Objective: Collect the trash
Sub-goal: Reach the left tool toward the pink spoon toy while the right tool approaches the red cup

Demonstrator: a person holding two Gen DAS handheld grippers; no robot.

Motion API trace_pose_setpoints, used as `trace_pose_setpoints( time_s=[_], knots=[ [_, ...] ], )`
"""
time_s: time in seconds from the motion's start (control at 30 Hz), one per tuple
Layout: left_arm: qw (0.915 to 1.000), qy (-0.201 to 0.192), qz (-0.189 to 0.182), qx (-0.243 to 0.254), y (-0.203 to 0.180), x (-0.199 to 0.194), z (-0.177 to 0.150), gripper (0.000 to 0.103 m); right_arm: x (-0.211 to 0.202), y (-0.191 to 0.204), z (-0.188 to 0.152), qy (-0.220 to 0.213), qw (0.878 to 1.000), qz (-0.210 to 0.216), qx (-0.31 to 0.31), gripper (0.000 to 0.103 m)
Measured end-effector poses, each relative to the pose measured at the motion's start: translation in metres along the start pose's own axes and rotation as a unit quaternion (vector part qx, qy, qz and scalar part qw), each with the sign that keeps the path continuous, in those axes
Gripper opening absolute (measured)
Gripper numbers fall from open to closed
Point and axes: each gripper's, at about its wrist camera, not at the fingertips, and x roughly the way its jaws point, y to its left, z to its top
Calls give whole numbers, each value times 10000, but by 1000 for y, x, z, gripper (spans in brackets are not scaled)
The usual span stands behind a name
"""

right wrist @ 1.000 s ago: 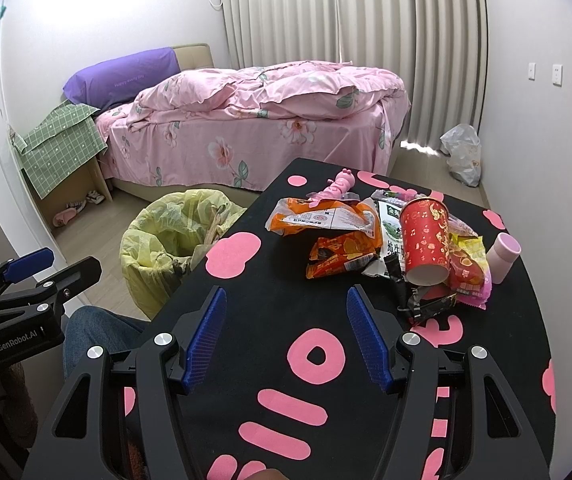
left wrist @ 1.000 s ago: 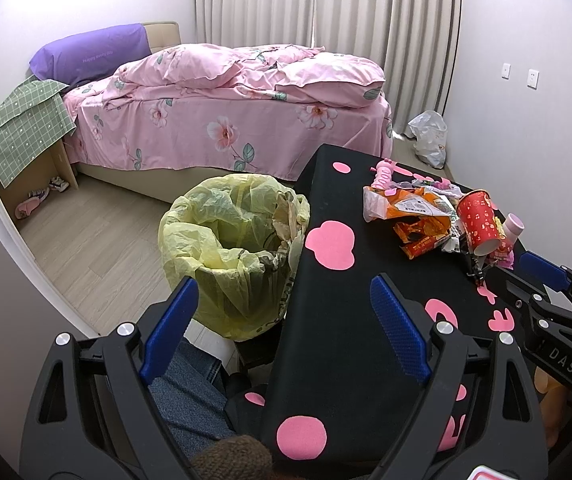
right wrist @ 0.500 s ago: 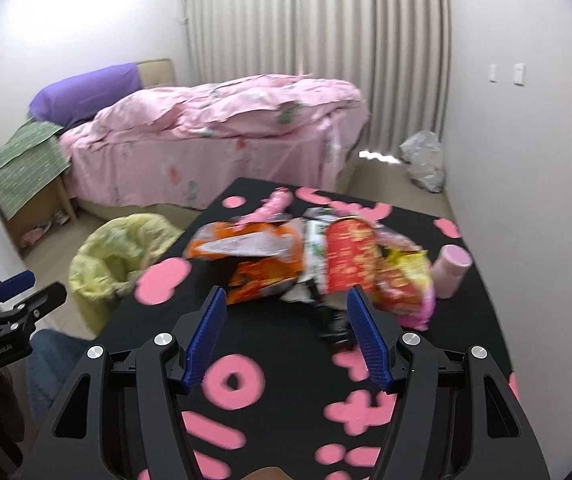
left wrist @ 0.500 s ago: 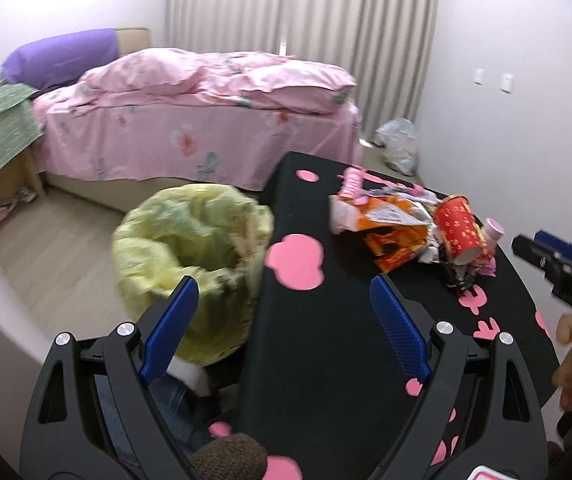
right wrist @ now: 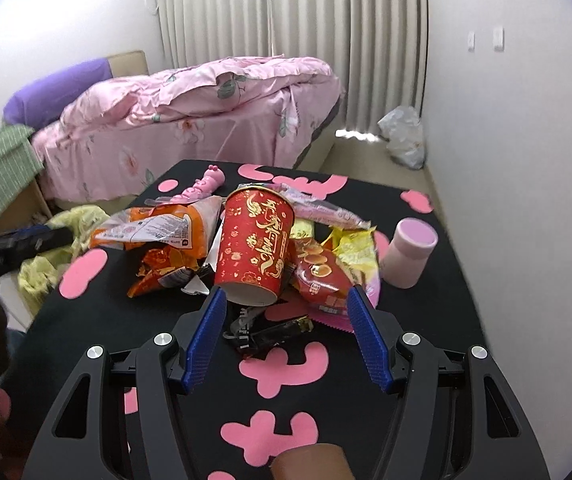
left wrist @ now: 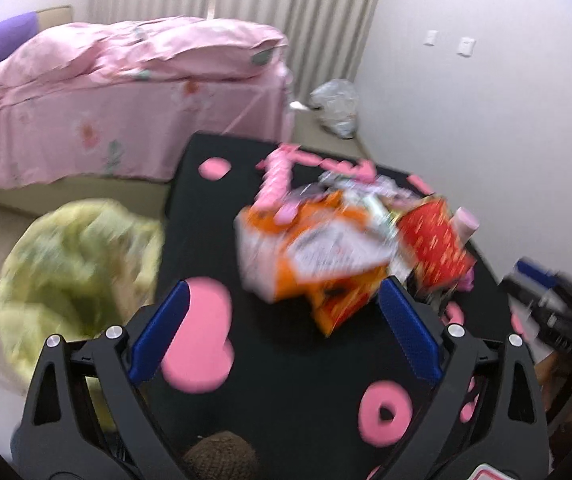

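A pile of trash lies on the black table with pink shapes point(right wrist: 425, 320). It holds a red paper cup point(right wrist: 256, 256) lying on its side, an orange snack bag point(right wrist: 154, 230), a red biscuit wrapper point(right wrist: 319, 276), a yellow wrapper point(right wrist: 355, 246) and a black wrapper point(right wrist: 270, 330). My right gripper point(right wrist: 284, 334) is open and empty, just short of the cup and over the black wrapper. My left gripper point(left wrist: 282, 332) is open and empty, close to the orange bag point(left wrist: 313, 252) and the cup point(left wrist: 437, 248). A bin lined with a yellow bag point(left wrist: 74, 268) stands left of the table.
A small pink cup point(right wrist: 409, 252) stands upright to the right of the pile. A pink toy point(right wrist: 202, 188) lies behind it. A bed with pink bedding point(right wrist: 206, 112) fills the back. A white plastic bag point(right wrist: 403, 136) sits on the floor by the curtain.
Both grippers have moved forward toward the trash pile, which now looms larger. The left view has swung right, away from the bin, and is blurred by motion. Both stay open.
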Motion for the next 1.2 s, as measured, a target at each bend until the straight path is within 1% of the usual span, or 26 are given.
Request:
trace_pose_setpoints(
  time_s=[0.1,0.13,0.17,0.23,0.27,0.33,0.37,0.47,0.5,0.53,0.57,0.63,0.7,0.77,0.8,0.87,0.97,1.1,1.17,1.2],
  knots=[
    [9994,-99,-194,253,1,16,30,90,10,-5,-1,267,9996,23,-38,60],
    [9991,-81,-271,313,2,25,40,89,14,-6,-2,314,9994,-66,-153,60],
    [9990,-31,-324,318,4,34,48,85,15,-5,-3,299,9991,-170,-258,60],
    [9986,201,-450,183,12,61,63,80,16,-4,-5,301,9986,-217,-386,60],
    [9977,369,-573,68,17,77,70,76,18,-4,-5,313,9984,-184,-422,60],
    [9959,547,-722,-42,20,94,75,71,20,-9,-6,346,9985,-140,-402,60],
    [9949,625,-796,-19,19,105,79,69,23,-12,-6,366,9987,-97,-354,60],
    [9934,762,-822,256,6,123,83,68,27,-22,-4,359,9992,-92,-180,60],
    [9926,861,-758,404,1,131,84,68,27,-25,-3,351,9992,-110,-131,60],
    [9921,920,-710,473,-1,134,82,66,28,-29,-2,346,9993,-113,-69,60],
    [9914,986,-672,540,-3,138,81,61,29,-31,-1,336,9994,-98,-22,60],
    [9900,1129,-597,602,-1,143,74,56,30,-37,-1,314,9994,-69,101,60],
    [9896,1194,-496,624,0,144,65,51,32,-39,-1,313,9994,-61,151,60],
    [9902,1150,-442,656,0,139,56,39,35,-40,0,301,9994,-17,182,60],
    [9908,1107,-437,638,1,134,51,36,35,-40,2,282,9994,0,190,60],
    [9917,1099,-426,512,3,128,44,26,36,-37,5,219,9996,23,179,60],
    [9926,1039,-590,224,7,115,34,20,34,-29,10,105,9998,98,160,60],
    [9915,1013,-811,124,4,89,13,20,30,-17,15,-22,9999,127,52,60],
    [9918,957,-839,133,2,78,7,20,30,-12,17,-54,9999,149,-4,60],
    [9924,899,-828,127,2,70,3,22,30,-10,17,-47,9999,165,-24,60]
  ],
)
